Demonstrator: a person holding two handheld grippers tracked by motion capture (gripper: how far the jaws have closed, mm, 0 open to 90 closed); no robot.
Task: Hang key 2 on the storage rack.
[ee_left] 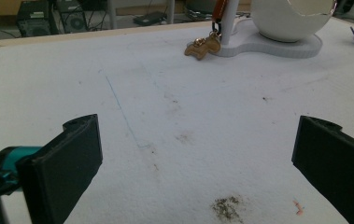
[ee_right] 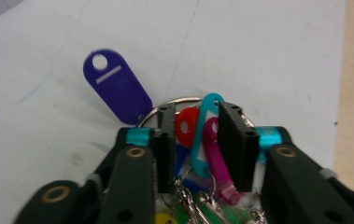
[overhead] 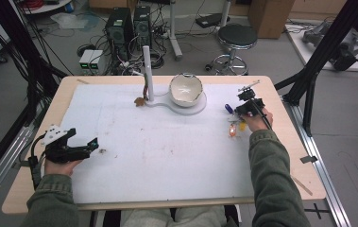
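Note:
A bunch of coloured key tags (overhead: pixel 235 127) on a metal ring (ee_right: pixel 179 100) lies at the right of the white mat (overhead: pixel 157 142). My right gripper (overhead: pixel 239 113) points down over it. In the right gripper view its jaws (ee_right: pixel 197 109) sit close together, with a red tag (ee_right: pixel 187 122), a cyan tag (ee_right: pixel 205 135) and a magenta tag (ee_right: pixel 219 158) pinched between the pads. A purple tag (ee_right: pixel 117 88) sticks out to the left, flat on the mat. My left gripper (overhead: pixel 94 143) rests at the mat's left edge, open (ee_left: pixel 195 158), with bare mat between its jaws.
At the back of the mat a white bowl (overhead: pixel 185 89) sits tilted on a white base (overhead: pixel 193 109) with an upright white post (overhead: pixel 147 71). A small wooden charm (ee_left: pixel 203 46) lies at the post's foot. The table edge (overhead: pixel 304 142) runs close to the right hand.

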